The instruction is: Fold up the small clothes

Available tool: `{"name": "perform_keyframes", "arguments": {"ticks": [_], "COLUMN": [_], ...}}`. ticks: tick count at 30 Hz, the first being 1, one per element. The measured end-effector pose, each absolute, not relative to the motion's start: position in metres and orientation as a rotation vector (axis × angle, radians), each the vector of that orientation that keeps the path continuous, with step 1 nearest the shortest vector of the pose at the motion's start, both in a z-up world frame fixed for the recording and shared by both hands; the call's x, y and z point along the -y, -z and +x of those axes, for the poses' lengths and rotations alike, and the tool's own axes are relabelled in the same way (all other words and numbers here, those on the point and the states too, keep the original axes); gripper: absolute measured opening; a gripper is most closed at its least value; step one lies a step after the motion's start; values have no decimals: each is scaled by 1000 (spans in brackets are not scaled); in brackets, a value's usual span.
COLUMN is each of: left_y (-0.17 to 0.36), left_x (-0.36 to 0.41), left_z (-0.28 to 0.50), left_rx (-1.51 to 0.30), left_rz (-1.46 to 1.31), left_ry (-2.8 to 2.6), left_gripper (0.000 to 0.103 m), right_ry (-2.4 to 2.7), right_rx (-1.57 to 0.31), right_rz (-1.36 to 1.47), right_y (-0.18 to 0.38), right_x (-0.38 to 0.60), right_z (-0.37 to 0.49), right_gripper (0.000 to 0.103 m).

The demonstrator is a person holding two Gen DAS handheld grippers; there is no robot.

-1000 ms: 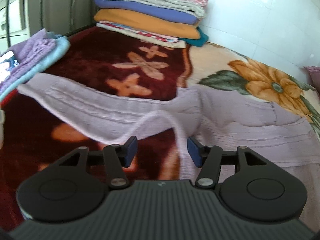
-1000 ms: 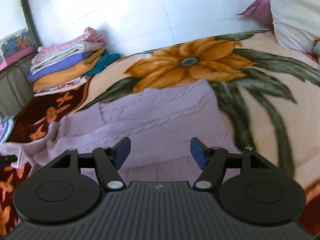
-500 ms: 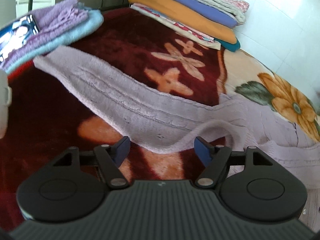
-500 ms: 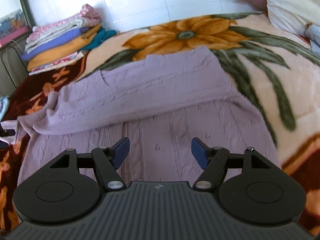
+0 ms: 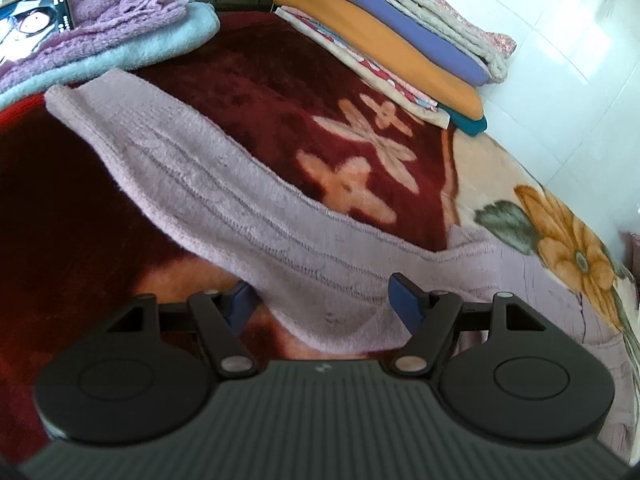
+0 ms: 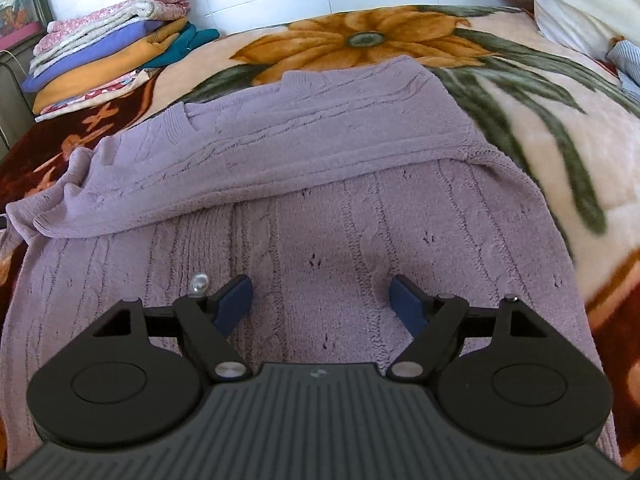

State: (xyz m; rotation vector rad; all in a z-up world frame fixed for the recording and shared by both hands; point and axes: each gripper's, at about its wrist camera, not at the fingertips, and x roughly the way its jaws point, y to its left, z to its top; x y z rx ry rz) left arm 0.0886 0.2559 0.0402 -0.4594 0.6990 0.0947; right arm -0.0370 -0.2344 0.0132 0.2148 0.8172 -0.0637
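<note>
Daylight fills both views, soft and even, with no hard shadows on the blanket (image 6: 540, 128). The white tiled wall (image 5: 568, 40) is washed out to glare in the left wrist view – tile joints barely show there. Fisheye bending curves the edges of both pictures, and the corners go dark. The blanket's right edge in the right wrist view looks smeared, perhaps motion blur. The lilac sweater (image 6: 320, 240) is sharp enough to show its cable knit.

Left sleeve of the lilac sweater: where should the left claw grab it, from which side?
Grip the cuff end of the sleeve, coming from its free near edge. It lies flat and stretched out on the blanket, so that end probably folds over most easily.
</note>
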Motion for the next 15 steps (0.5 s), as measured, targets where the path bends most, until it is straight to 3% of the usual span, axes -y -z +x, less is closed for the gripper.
{"name": "perform_keyframes", "arguments": {"ticks": [10,13,15], "left_y": [-35,-34,-33], "left_x": [-255,-254,-256], "left_z": [97,100,101], "left_rx": [-656,-645,-639], "left_rz": [-412,-390,-381], "left_ry": [-101,-121,-135], "left_gripper": [67,56,36], "right_ry": [50,46,42], "right_rx": [-794,-788,-784], "right_rz": [212,206,209], "right_y": [-7,-5,-5], "right_x": [237,236,237], "right_z": [-37,-36,-37], "right_gripper": [85,86,87]}}
